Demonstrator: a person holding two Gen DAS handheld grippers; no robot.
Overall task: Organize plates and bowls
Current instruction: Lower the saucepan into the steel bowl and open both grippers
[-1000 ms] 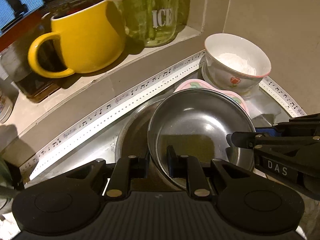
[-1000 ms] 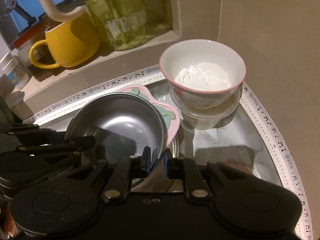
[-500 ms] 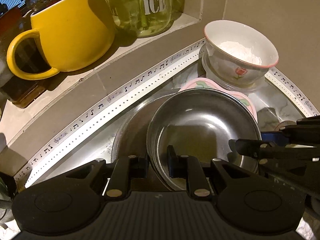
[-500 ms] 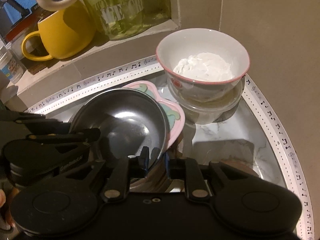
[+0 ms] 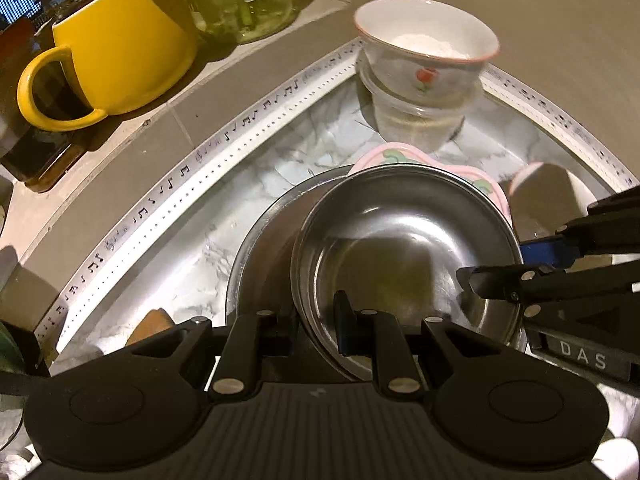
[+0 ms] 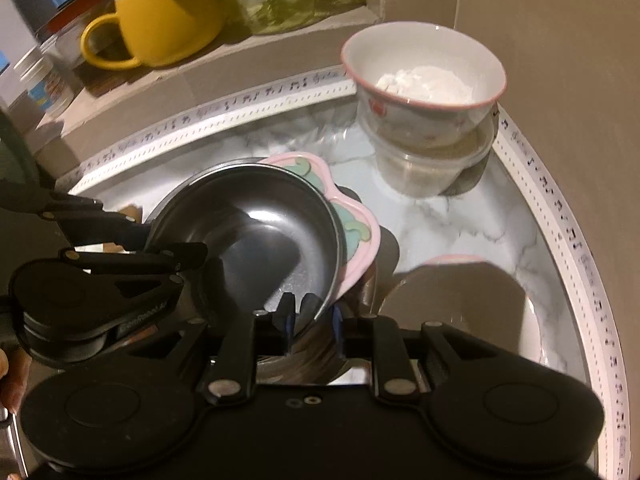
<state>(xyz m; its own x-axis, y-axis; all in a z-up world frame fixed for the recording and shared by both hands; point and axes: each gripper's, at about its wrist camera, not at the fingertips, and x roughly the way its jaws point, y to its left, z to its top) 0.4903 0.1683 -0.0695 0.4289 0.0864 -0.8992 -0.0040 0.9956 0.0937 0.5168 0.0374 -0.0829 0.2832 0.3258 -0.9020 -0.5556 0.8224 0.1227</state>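
My left tool [image 5: 316,320] stays clamped together on the near rim of the steel bowl [image 5: 404,248], one finger inside the wall and one outside. What has changed sits on the other side: my right tool [image 6: 310,312], which a second ago was pinching the bowl's opposite rim, is now opening, its blue pads drawing off the metal with the rim still between them. The whole scene has also slid, so the marble tabletop [image 6: 460,216] shows more bare surface ahead than it did.

The steel bowl now sits nested on the pink plate [image 6: 356,236], which itself lies over a larger steel plate [image 5: 260,248]; whether all three rest flat I cannot tell. The white bowl [image 5: 428,52] with powder stands well behind, on its clear tub [image 5: 416,116].

I read this as the bowl being set on its stack: one side is being let go, so my left grip is what remains to release.
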